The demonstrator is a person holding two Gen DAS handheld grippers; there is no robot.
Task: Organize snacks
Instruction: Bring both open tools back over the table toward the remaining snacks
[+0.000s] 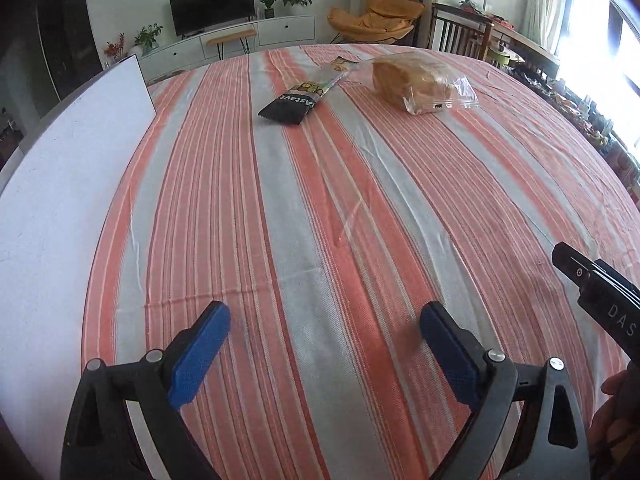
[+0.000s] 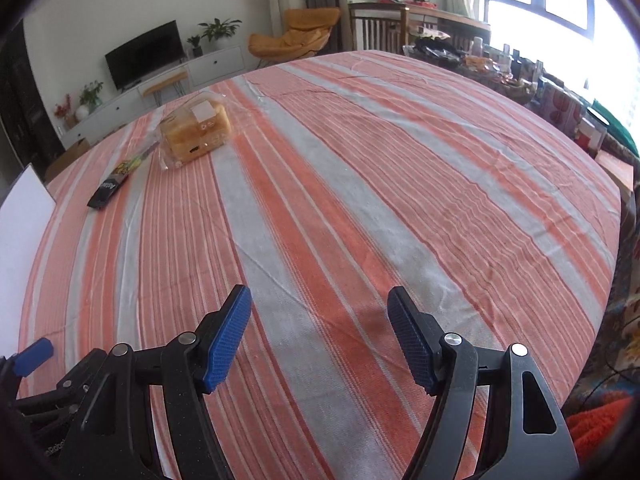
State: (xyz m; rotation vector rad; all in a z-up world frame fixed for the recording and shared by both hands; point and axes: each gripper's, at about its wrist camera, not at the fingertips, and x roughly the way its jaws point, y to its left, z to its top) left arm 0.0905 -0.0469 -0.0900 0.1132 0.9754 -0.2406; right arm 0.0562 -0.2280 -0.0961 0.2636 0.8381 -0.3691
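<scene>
Far across striped cloth (image 1: 360, 200), bagged bread (image 1: 416, 80), dark snack pack (image 1: 294, 104) label partly unreadable, left tool (image 1: 325, 332) and right tool (image 2: 319, 322) spread, empty.

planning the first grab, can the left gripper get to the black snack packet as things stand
Probably yes: the left gripper is open, and only bare striped tablecloth lies between it and the black snack packet; the bagged bread sits off to the side.

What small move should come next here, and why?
Probably move the left tool forward toward the dark snack bar. Both tools, the right one too, are open and hold nothing, near the front of the striped cloth. The bar and the bagged bread lie untouched far across it, the bar nearer the left side.
</scene>
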